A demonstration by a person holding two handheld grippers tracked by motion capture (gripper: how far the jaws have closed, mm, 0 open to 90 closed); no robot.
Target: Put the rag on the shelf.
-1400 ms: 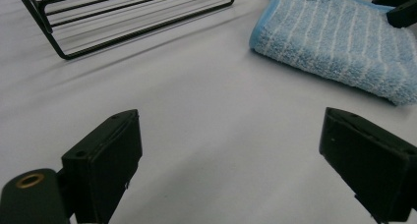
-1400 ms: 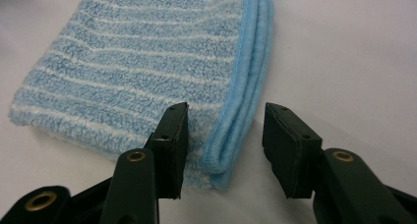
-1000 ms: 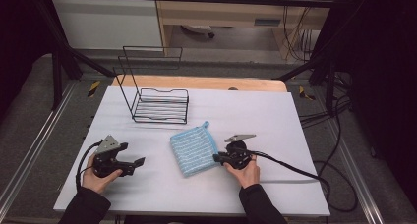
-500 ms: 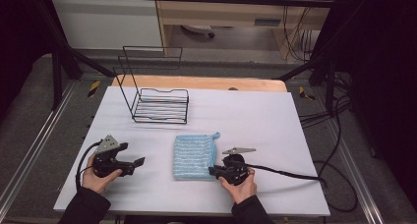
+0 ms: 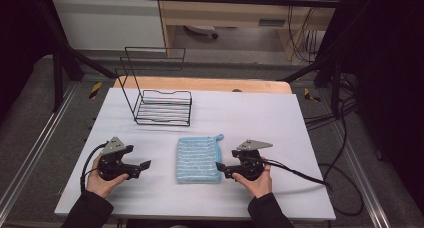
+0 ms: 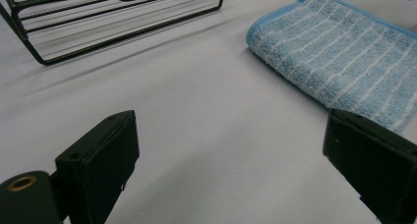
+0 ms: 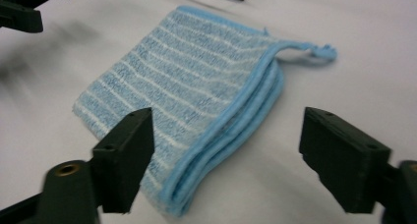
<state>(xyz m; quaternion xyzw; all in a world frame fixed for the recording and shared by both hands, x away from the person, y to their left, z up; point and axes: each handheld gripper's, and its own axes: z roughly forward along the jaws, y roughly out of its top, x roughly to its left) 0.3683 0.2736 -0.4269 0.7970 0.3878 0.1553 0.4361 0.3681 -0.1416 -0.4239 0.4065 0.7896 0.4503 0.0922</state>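
The right claw is being held low over the white desk by a hand at the near edge, with its jaws pointed toward the folded blue towel. In the right gripper view its two black jaws are being shown spread wide, having just been opening, with nothing pinched between them; the near corner of the towel is lying just ahead of them, and no pad is being pressed on it. The left claw is being held by the other hand at the near left, aimed toward the towel, and it too is being kept spread, with bare desk seen between its jaws in the left gripper view. The towel is being seen flat on the desk between the two claws, folded in layers, its striped face up and a small hanging loop lying at its far right corner. Farther back, well apart from the towel, a black wire rack is being seen standing on the desk, near its far left edge
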